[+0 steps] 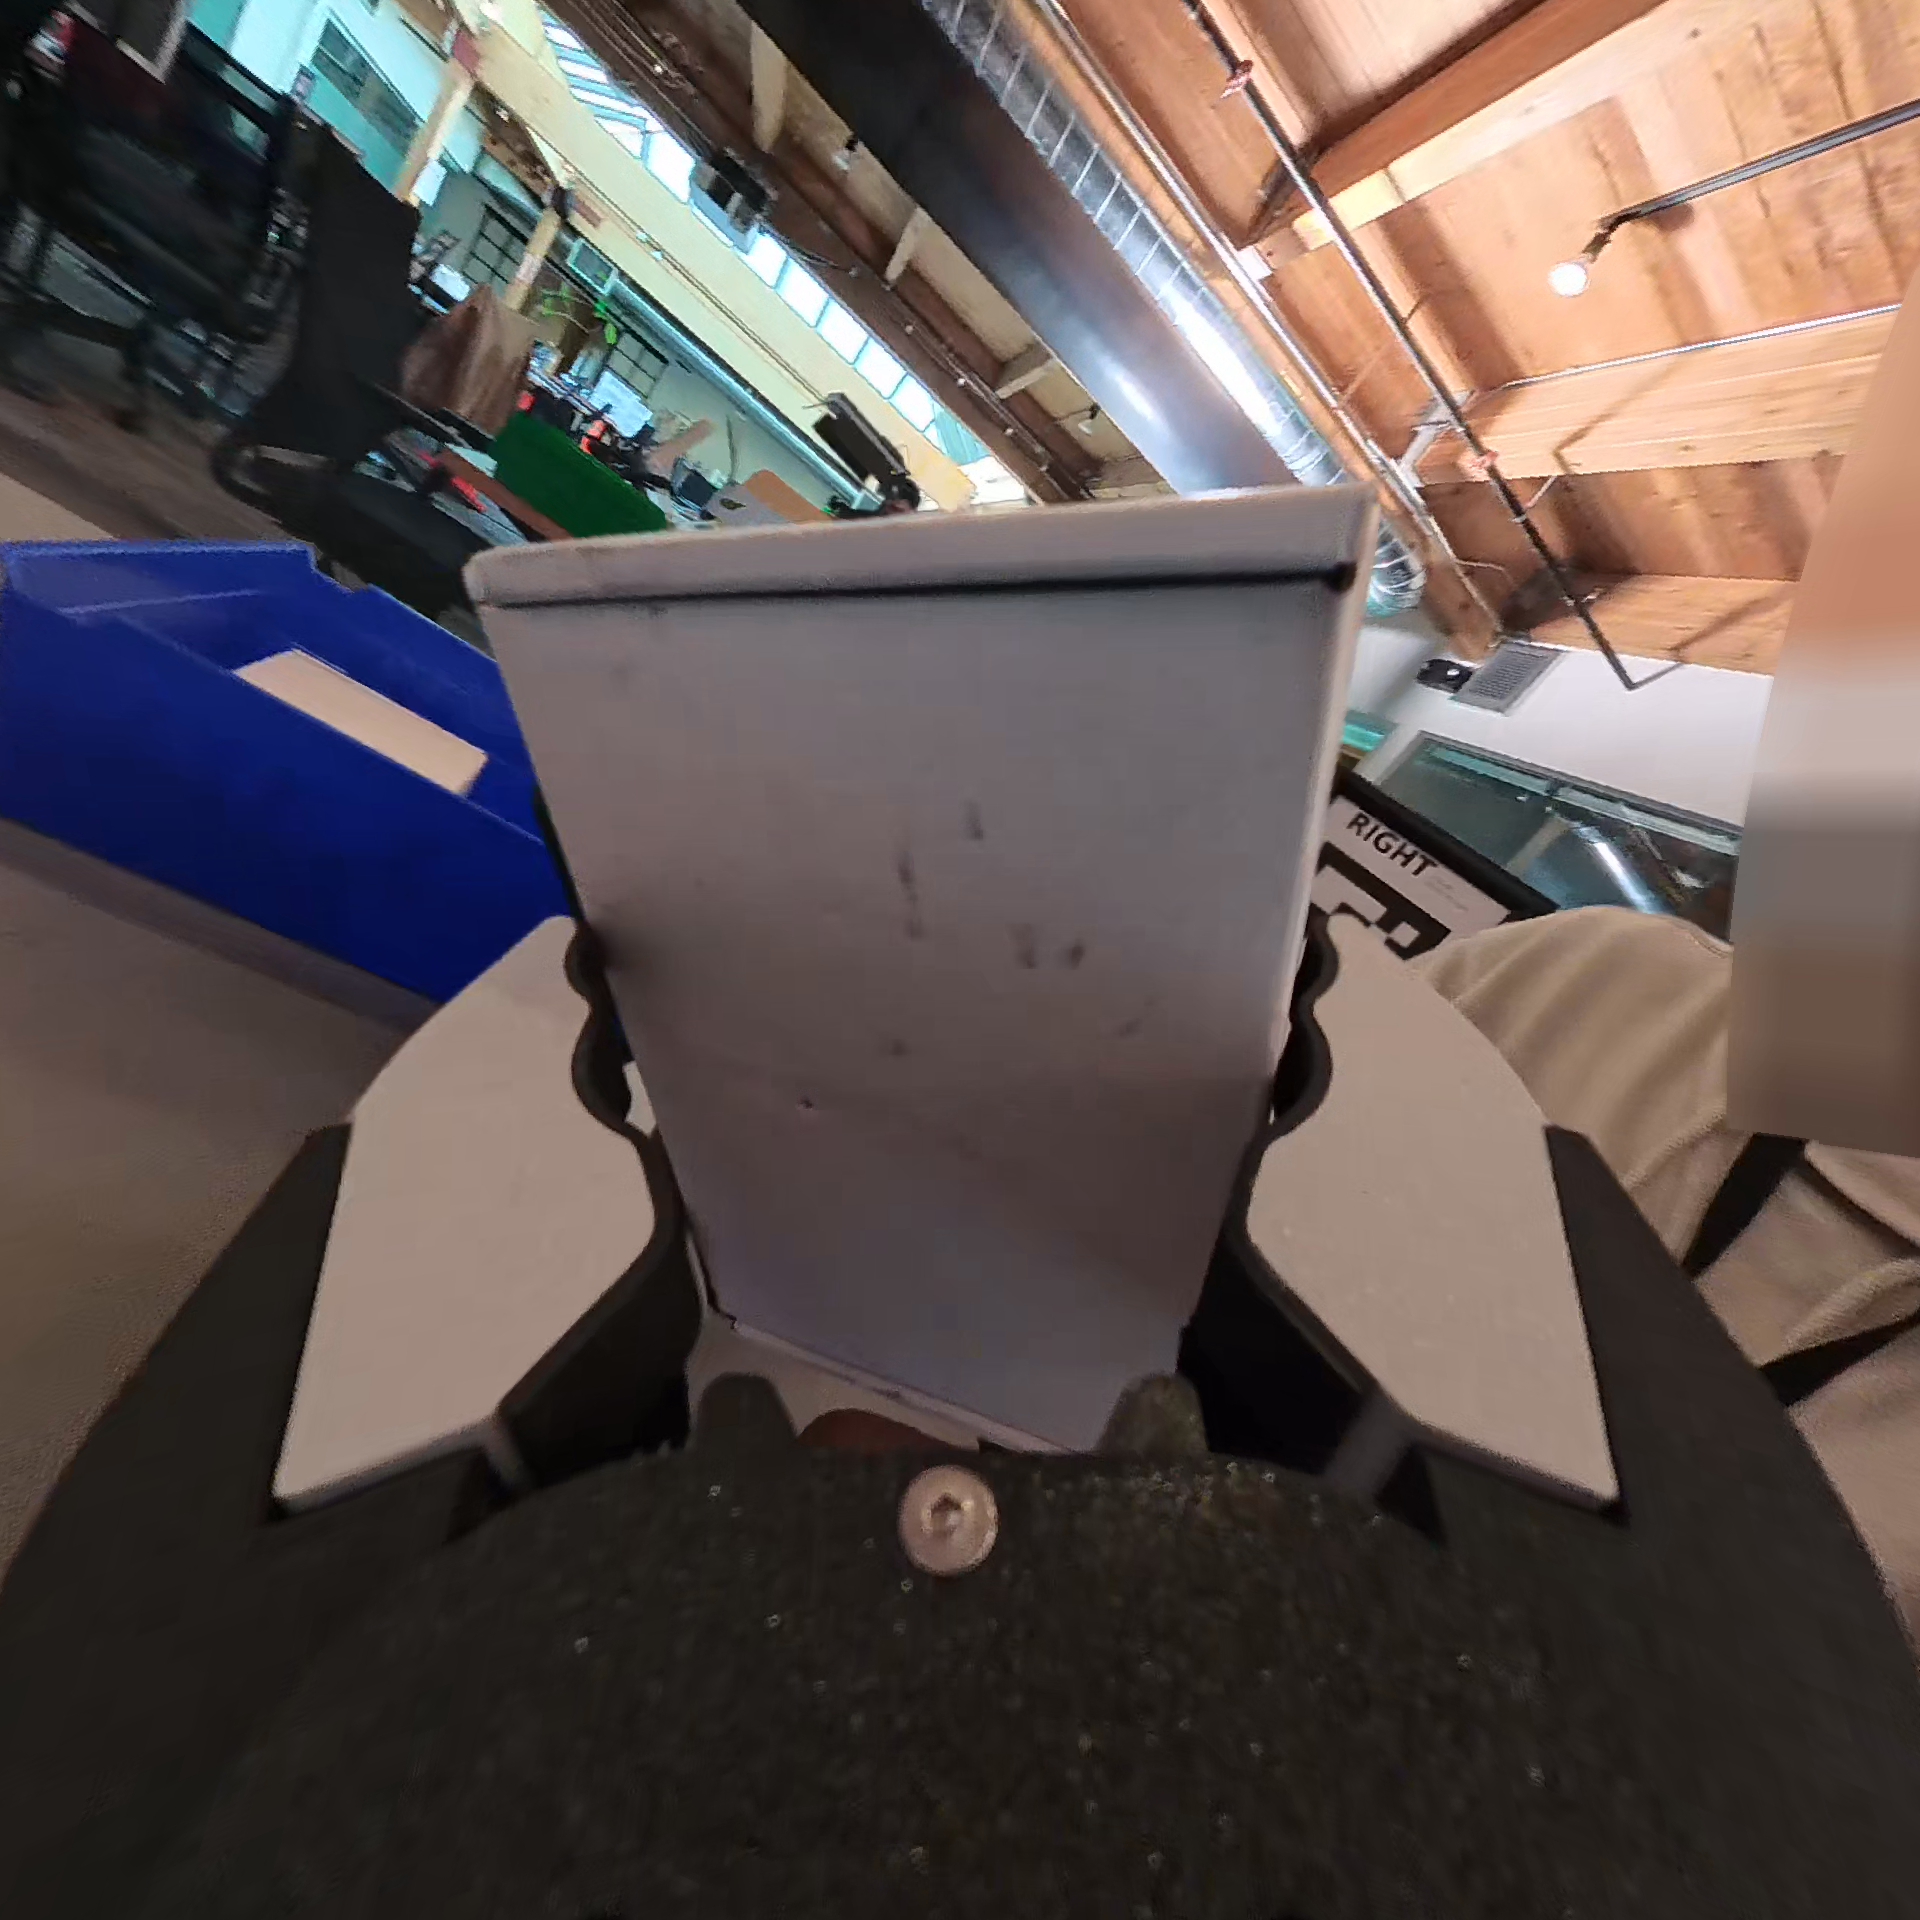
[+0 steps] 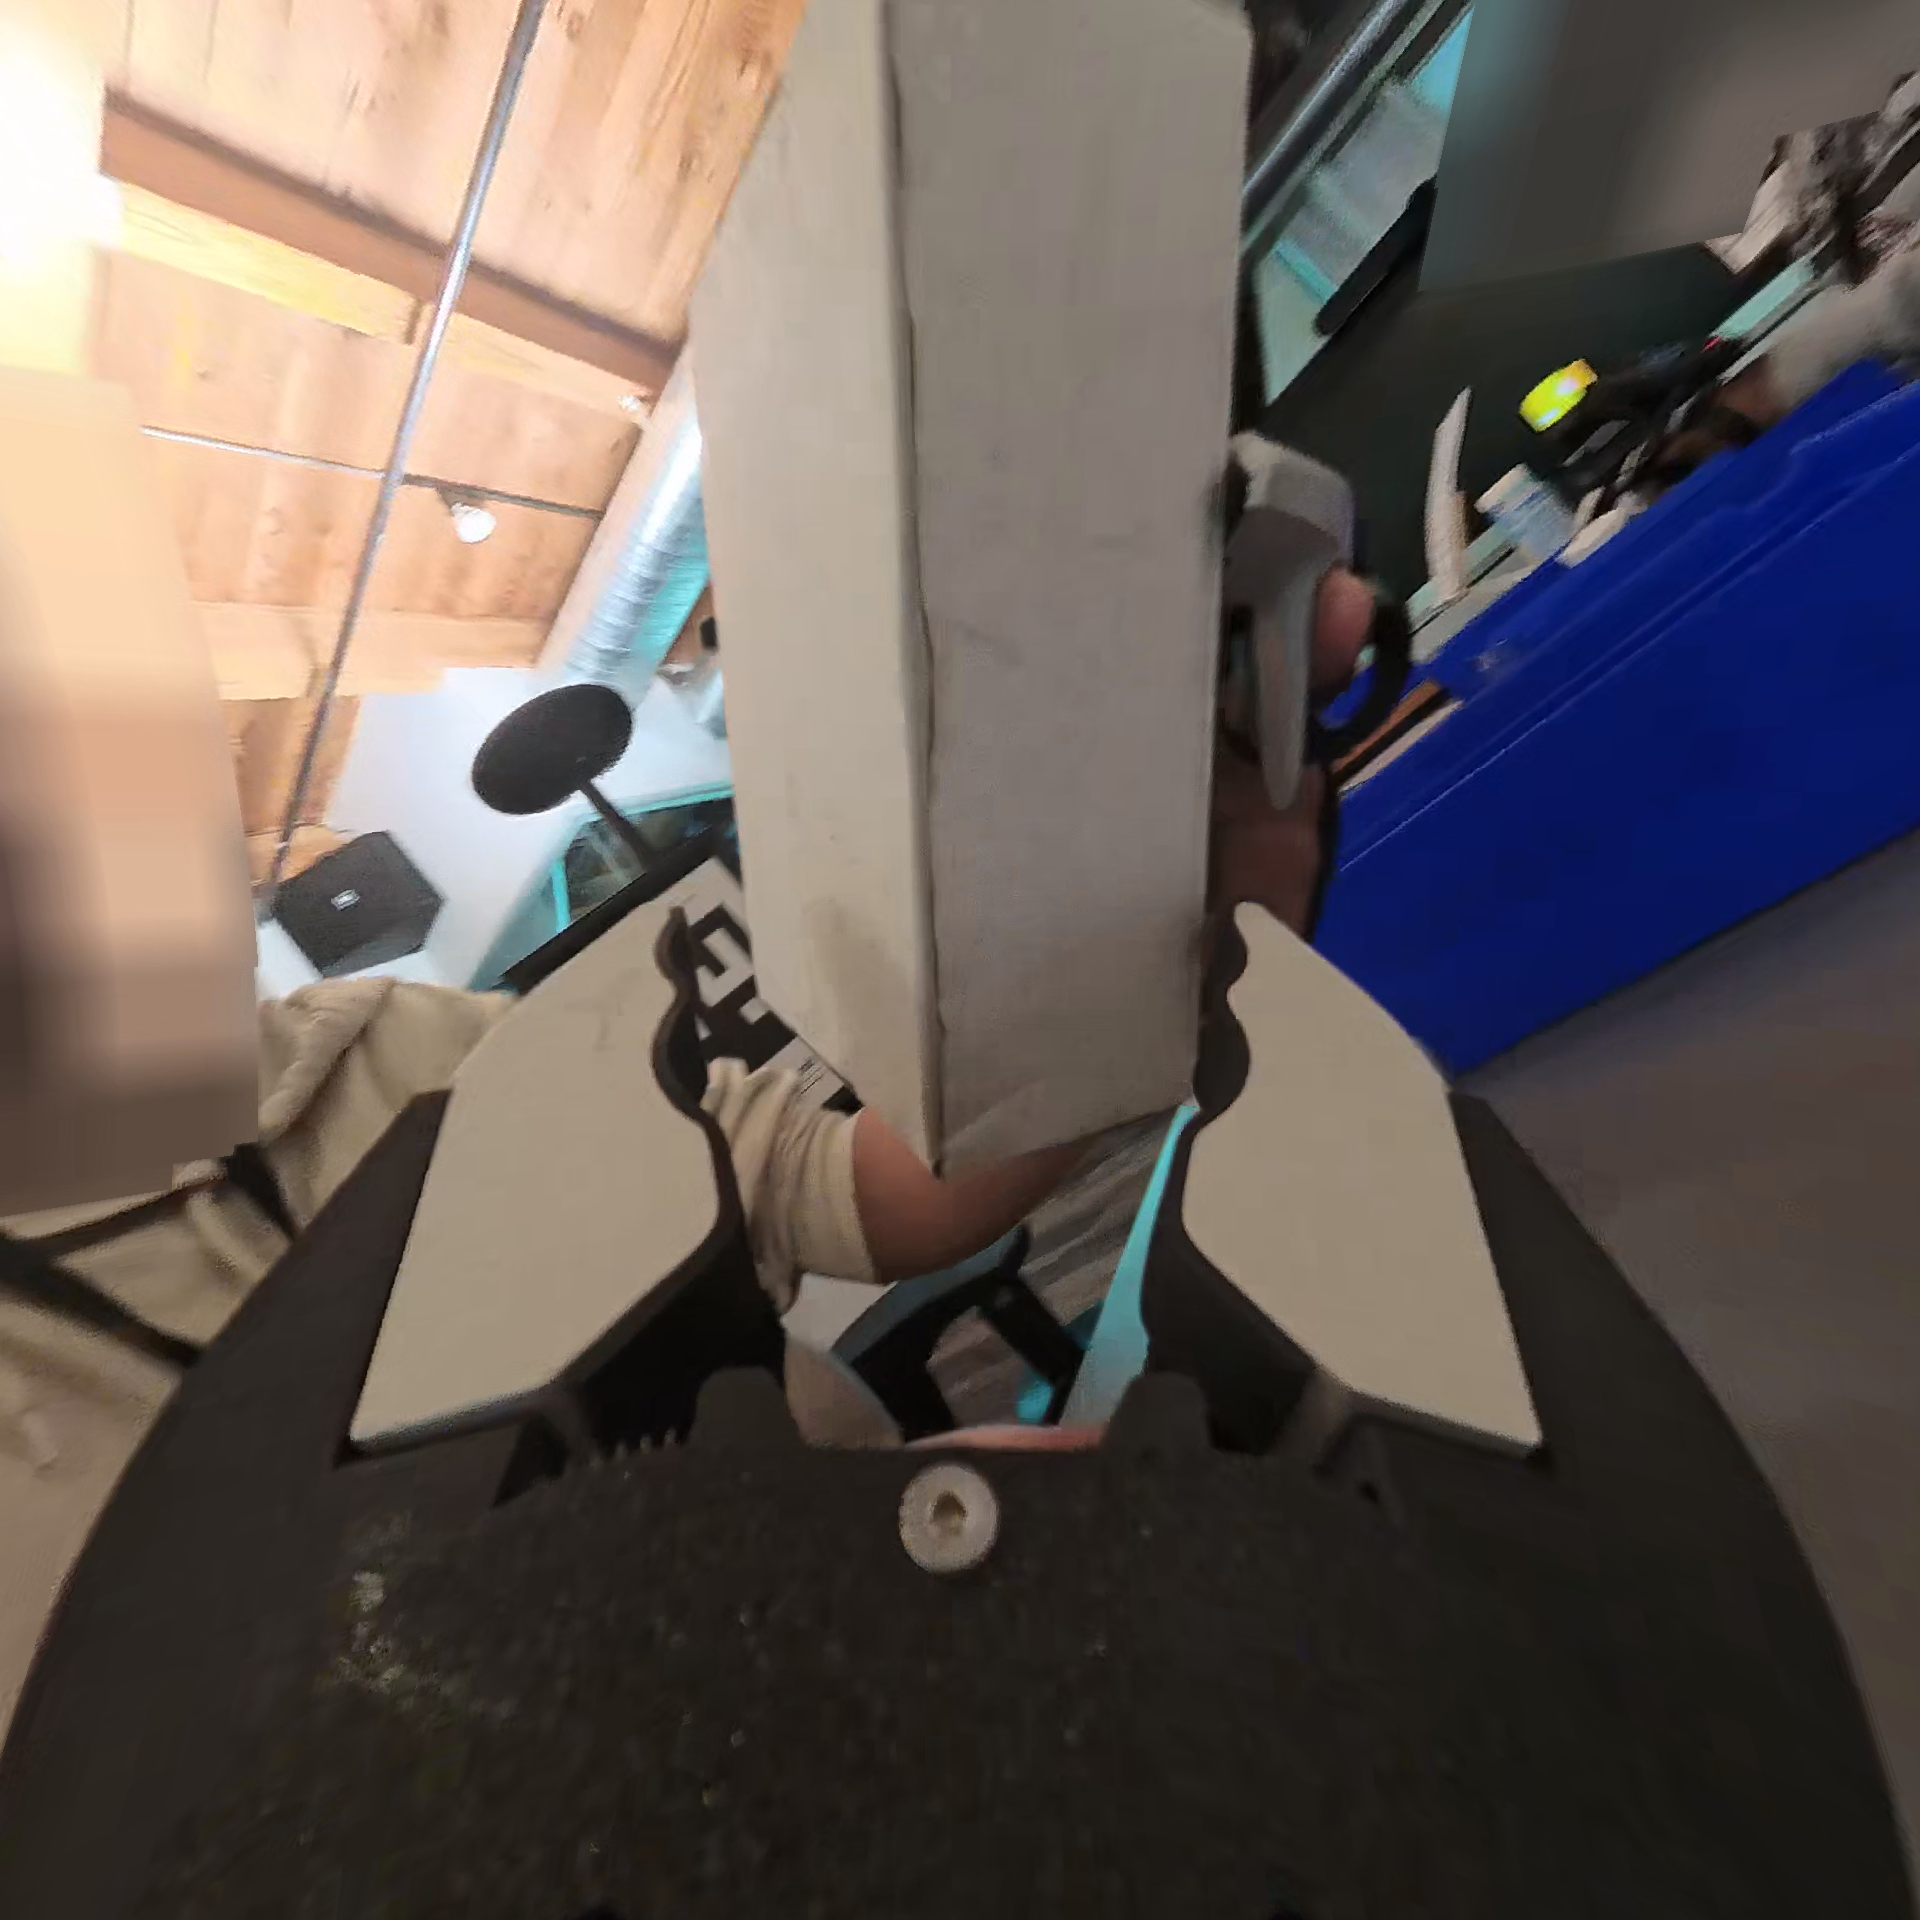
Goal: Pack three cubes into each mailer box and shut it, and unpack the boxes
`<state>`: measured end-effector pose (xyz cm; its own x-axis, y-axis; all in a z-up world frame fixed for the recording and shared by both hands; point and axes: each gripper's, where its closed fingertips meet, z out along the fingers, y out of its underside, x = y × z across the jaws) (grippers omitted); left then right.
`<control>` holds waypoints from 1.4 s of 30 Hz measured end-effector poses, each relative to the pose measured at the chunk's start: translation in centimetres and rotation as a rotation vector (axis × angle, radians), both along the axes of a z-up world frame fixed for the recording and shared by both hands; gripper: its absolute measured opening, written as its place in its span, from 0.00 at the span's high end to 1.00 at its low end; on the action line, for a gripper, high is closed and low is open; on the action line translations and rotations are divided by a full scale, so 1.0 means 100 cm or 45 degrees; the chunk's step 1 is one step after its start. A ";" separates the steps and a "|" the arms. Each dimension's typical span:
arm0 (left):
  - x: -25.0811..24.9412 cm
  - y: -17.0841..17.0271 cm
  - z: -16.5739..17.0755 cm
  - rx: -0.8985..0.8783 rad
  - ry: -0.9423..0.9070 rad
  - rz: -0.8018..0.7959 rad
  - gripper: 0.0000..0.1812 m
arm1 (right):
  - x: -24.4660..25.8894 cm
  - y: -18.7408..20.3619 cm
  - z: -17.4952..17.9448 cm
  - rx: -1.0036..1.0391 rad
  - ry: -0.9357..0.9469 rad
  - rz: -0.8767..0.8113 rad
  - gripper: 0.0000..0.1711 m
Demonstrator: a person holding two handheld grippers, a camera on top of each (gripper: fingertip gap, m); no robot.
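Note:
A closed white mailer box (image 1: 935, 779) is lifted off the table and tilted up towards the ceiling. My left gripper (image 1: 945, 935) is shut on it, with both fingers pressed against its side walls. In the right wrist view the same box (image 2: 987, 520) stands on end, and my left gripper (image 2: 1273, 603) clamps its far side. My right gripper (image 2: 961, 925) is open, and the box's lower corner sits between its fingertips. Its left finger is clear of the box. The back of the right gripper (image 1: 1392, 894) shows behind the box. No cubes are visible.
A blue bin (image 1: 260, 790) stands on the grey table (image 1: 125, 1091) to the left, with a white flat thing (image 1: 364, 717) inside. The bin (image 2: 1621, 727) is also at the right in the right wrist view. A person's beige sleeve (image 1: 1558, 1039) is close by. The gap from one gripper's tips to the other's is roughly 6 centimetres.

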<state>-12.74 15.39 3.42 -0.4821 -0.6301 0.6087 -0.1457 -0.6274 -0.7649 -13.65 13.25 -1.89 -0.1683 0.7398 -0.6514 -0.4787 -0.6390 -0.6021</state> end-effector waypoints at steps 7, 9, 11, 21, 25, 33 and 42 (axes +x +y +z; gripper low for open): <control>0.000 -0.018 -0.017 0.025 0.069 -0.081 0.36 | -0.006 -0.013 -0.023 0.003 -0.111 0.098 0.59; -0.010 -0.007 -0.018 0.045 0.100 -0.022 0.49 | -0.006 -0.013 -0.040 -0.005 -0.247 0.059 0.59; -0.024 0.011 -0.022 0.116 0.199 0.106 0.49 | -0.003 -0.014 -0.050 -0.006 -0.356 0.004 0.60; -0.076 0.040 -0.083 0.943 0.950 0.322 0.47 | 0.039 0.012 -0.074 0.288 -1.716 -0.241 0.61; -0.065 0.038 -0.120 1.076 1.080 0.347 0.48 | 0.045 0.024 -0.088 0.423 -2.130 -0.121 0.62; -0.038 0.038 -0.137 1.174 0.985 0.291 0.54 | 0.029 0.031 -0.102 0.744 -2.286 -0.043 0.61; -0.033 0.036 -0.153 1.171 1.014 0.380 0.54 | 0.026 0.022 -0.092 0.574 -1.960 -0.228 0.58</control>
